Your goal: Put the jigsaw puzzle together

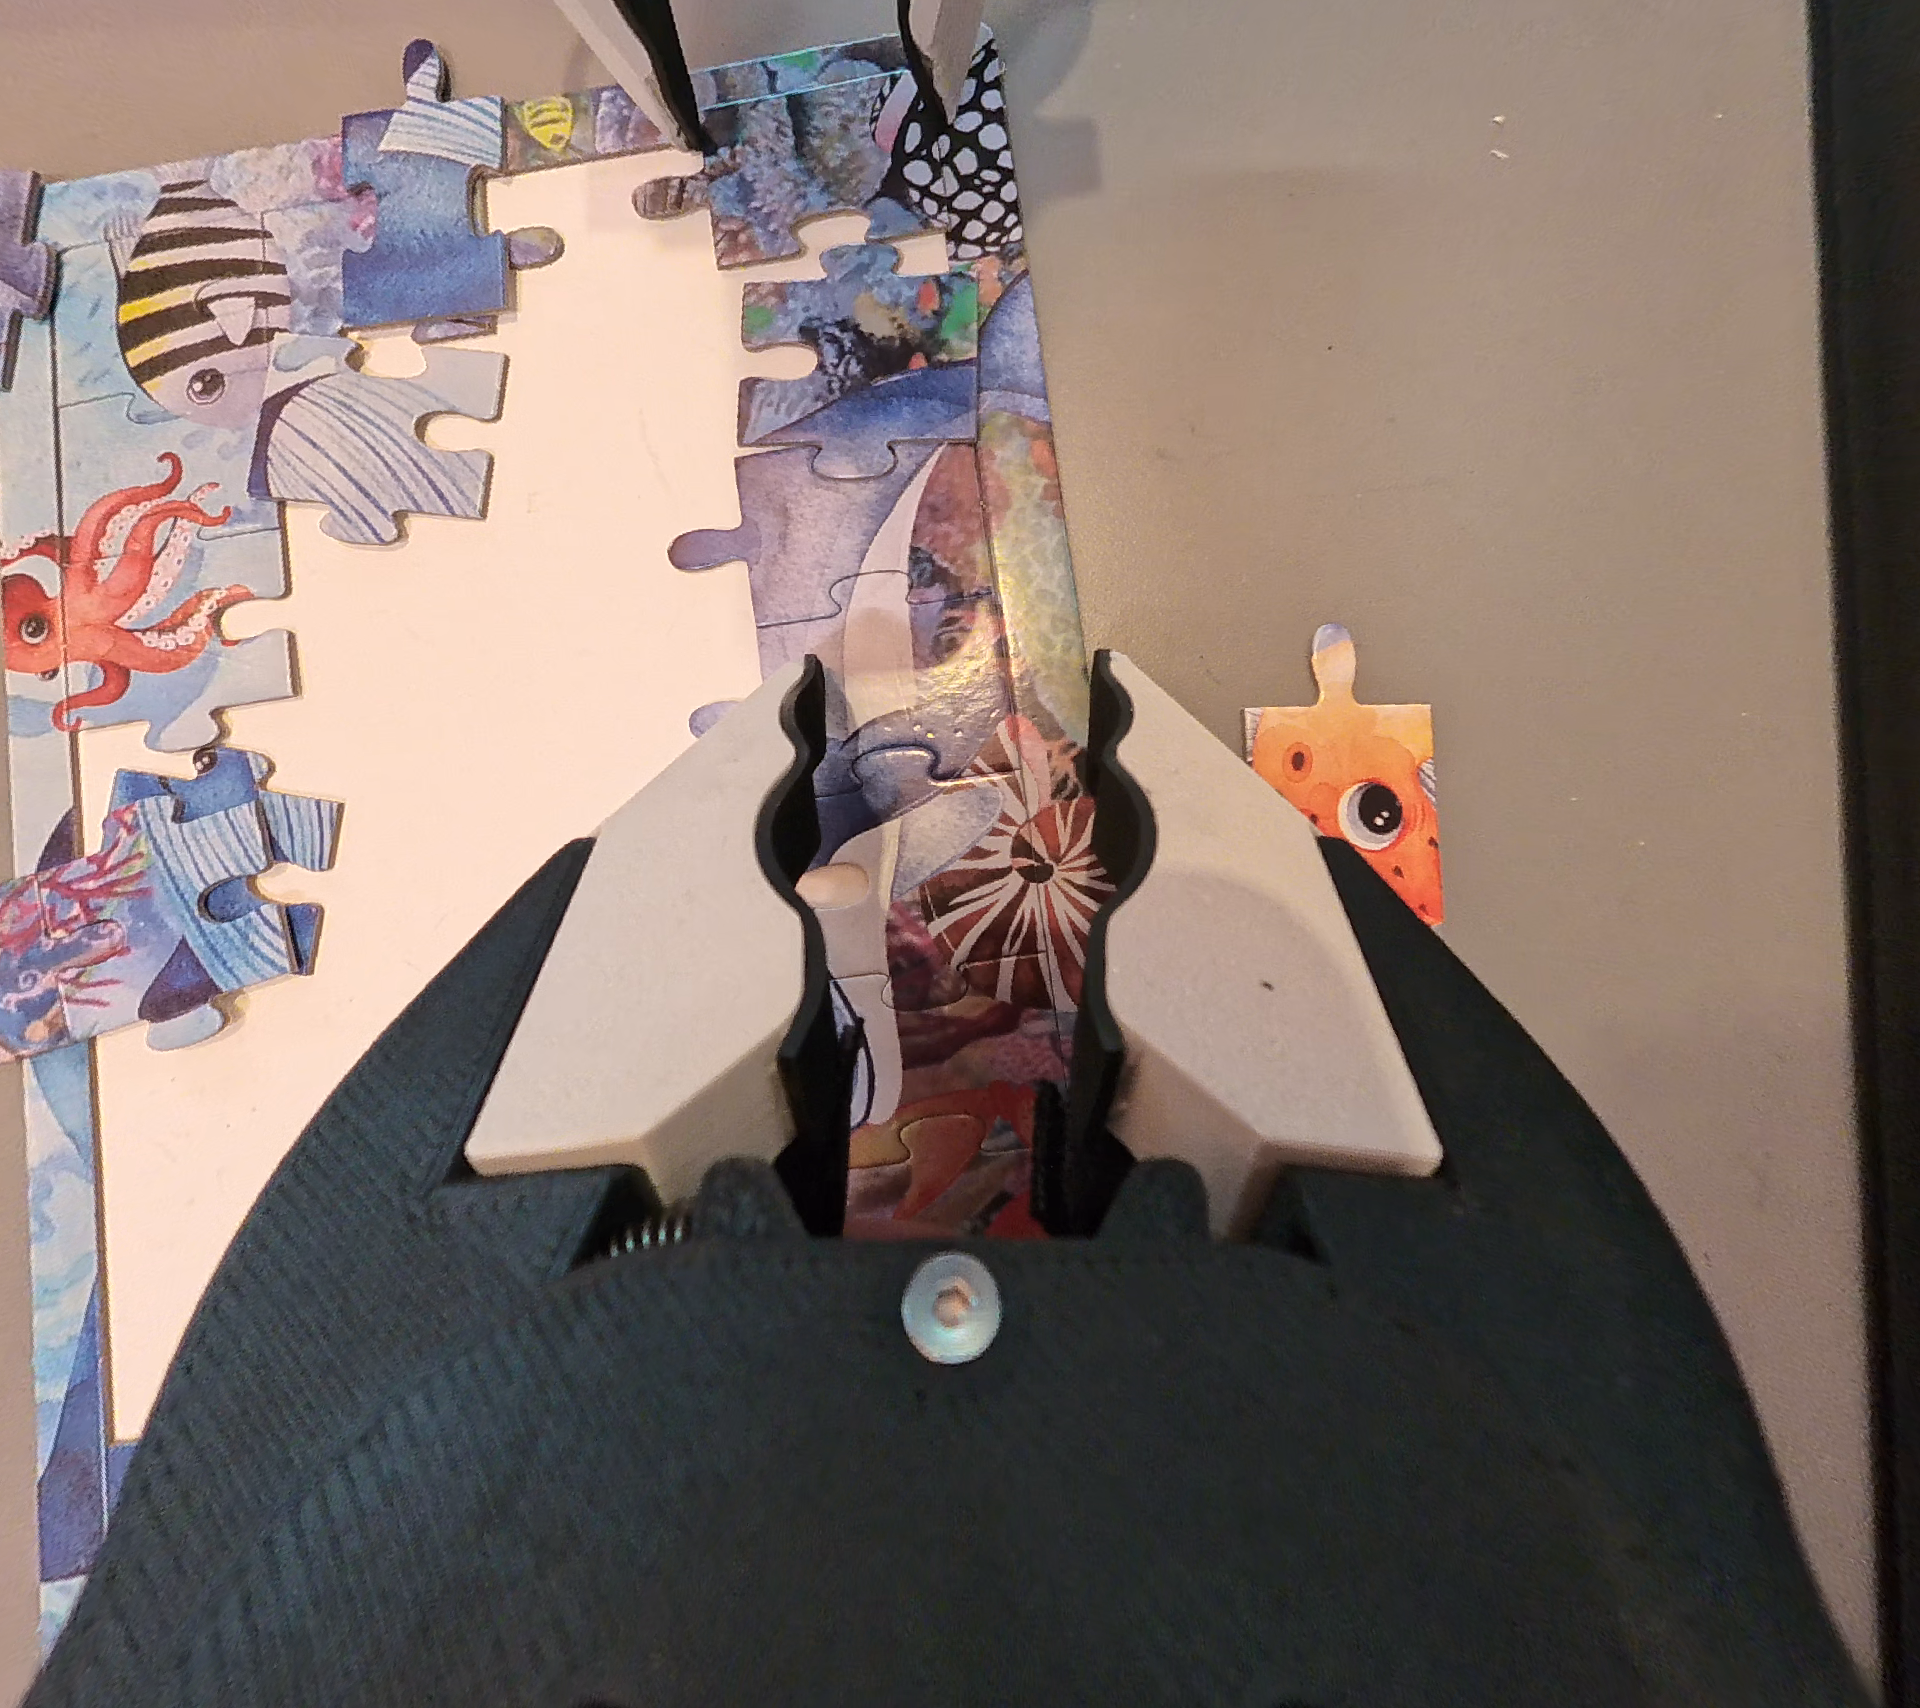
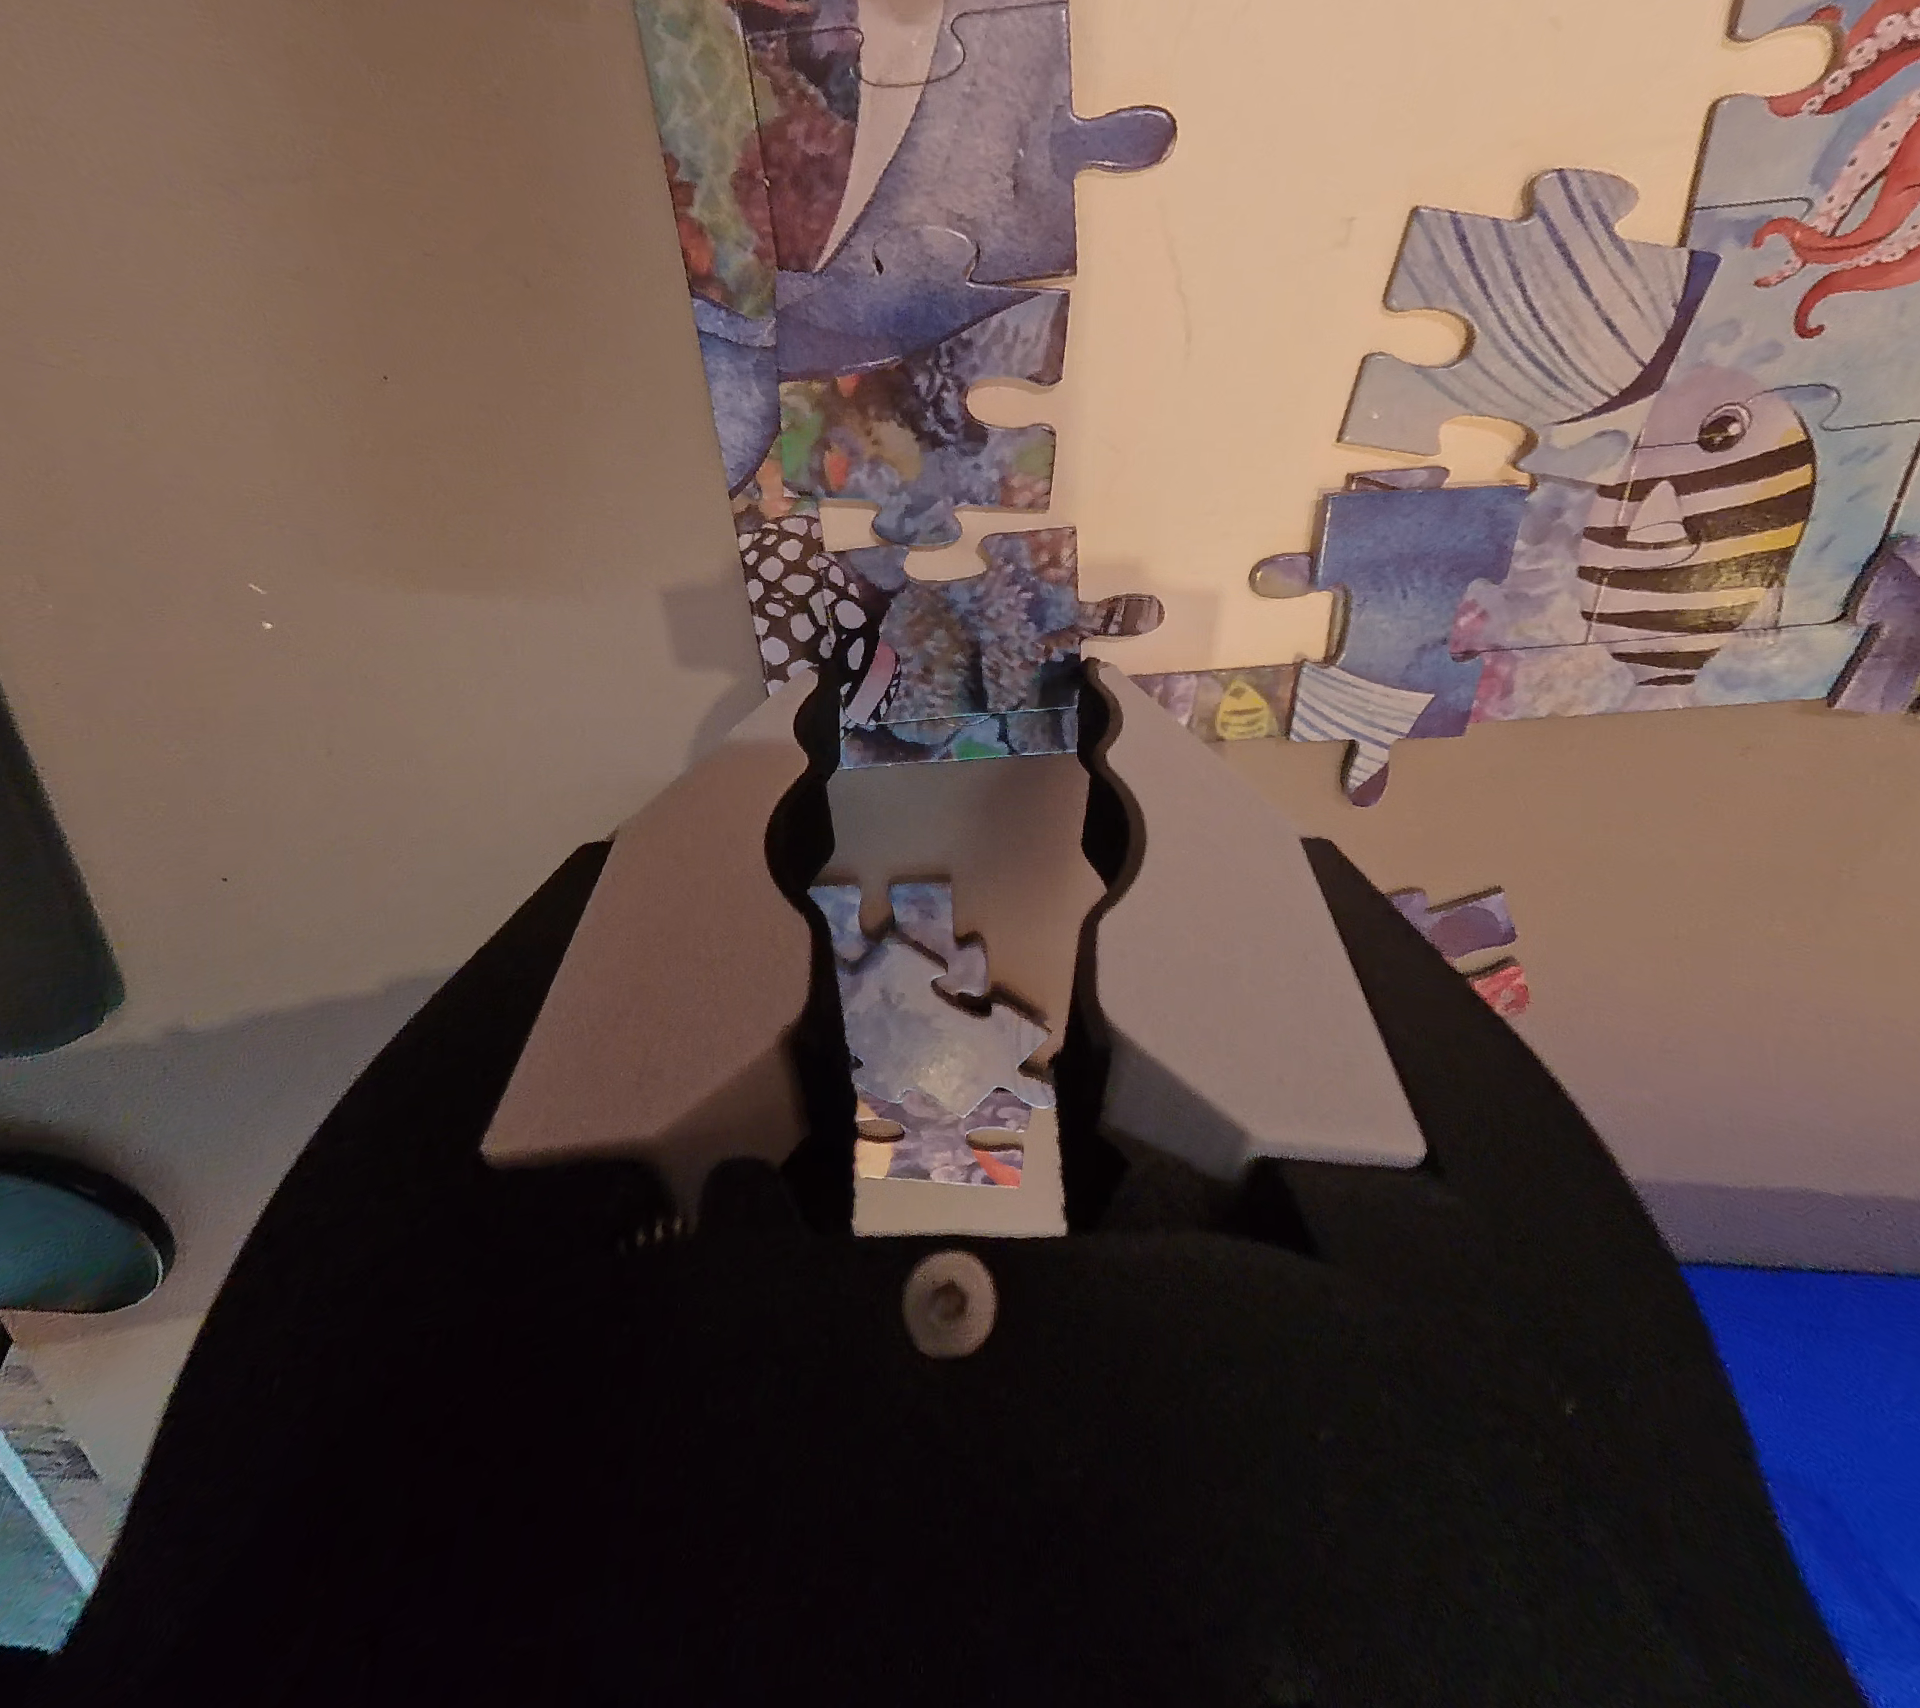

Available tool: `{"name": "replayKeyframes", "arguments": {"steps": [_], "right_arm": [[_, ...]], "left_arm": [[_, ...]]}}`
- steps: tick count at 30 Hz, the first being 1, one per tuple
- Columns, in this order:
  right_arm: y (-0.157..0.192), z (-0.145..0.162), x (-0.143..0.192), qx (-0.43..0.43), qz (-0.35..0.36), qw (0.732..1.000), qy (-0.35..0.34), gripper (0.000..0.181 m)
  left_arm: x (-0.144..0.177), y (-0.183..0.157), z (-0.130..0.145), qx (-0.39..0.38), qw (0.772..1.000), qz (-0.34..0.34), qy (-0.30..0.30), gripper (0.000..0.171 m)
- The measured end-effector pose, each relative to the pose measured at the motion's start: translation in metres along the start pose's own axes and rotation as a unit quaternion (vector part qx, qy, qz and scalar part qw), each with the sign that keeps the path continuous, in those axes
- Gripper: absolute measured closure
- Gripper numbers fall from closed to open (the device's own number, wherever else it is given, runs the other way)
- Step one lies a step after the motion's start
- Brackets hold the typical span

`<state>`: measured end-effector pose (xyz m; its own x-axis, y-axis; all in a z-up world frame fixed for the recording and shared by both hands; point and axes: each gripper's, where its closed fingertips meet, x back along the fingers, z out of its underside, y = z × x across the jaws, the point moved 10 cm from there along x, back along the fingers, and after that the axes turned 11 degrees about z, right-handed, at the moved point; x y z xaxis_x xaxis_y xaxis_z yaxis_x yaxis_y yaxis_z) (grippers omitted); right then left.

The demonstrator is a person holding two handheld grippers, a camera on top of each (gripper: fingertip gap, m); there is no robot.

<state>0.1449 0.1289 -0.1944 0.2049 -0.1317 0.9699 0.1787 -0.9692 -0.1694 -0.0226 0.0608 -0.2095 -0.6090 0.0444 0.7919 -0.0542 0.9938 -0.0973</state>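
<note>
Table (image 1: 1455,308), grey. Jigsaw puzzle (image 1: 904,515) lies flat on it, partly assembled, middle still bare. Left gripper (image 1: 956,671) hangs above the puzzle's edge strip, jaws parted, empty. Right gripper (image 2: 956,682) parted at the far corner, tips straddling a corner piece (image 2: 977,619). Orange fish piece (image 1: 1351,806) loose beside the puzzle.

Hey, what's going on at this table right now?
A sea-life jigsaw puzzle is partly assembled on a white tray, with a large gap in the middle. The right tool, open, has its tips at a coral piece in the puzzle's corner. The left tool, also open and empty, hovers over the finished edge strip. An orange fish piece lies loose on the table.
</note>
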Motion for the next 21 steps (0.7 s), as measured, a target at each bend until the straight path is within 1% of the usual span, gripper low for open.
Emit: {"name": "replayKeyframes", "arguments": {"steps": [8,15,18,21], "right_arm": [[0.000,-0.001,0.000,0.000,0.008,1.000,0.006,0.137],[0.000,0.000,0.000,-0.008,0.000,1.000,-0.007,0.137],[0.001,0.002,0.001,-0.011,0.001,1.000,-0.007,0.137],[0.001,0.002,0.001,-0.008,0.002,1.000,-0.006,0.137]], "left_arm": [[0.000,0.000,-0.001,0.000,1.000,0.001,0.001,0.122],[0.000,0.001,-0.001,-0.005,1.000,0.001,0.003,0.122],[0.005,0.000,-0.009,-0.017,1.000,-0.012,-0.011,0.123],[0.006,-0.003,-0.022,-0.032,0.999,-0.001,-0.031,0.124]]}}
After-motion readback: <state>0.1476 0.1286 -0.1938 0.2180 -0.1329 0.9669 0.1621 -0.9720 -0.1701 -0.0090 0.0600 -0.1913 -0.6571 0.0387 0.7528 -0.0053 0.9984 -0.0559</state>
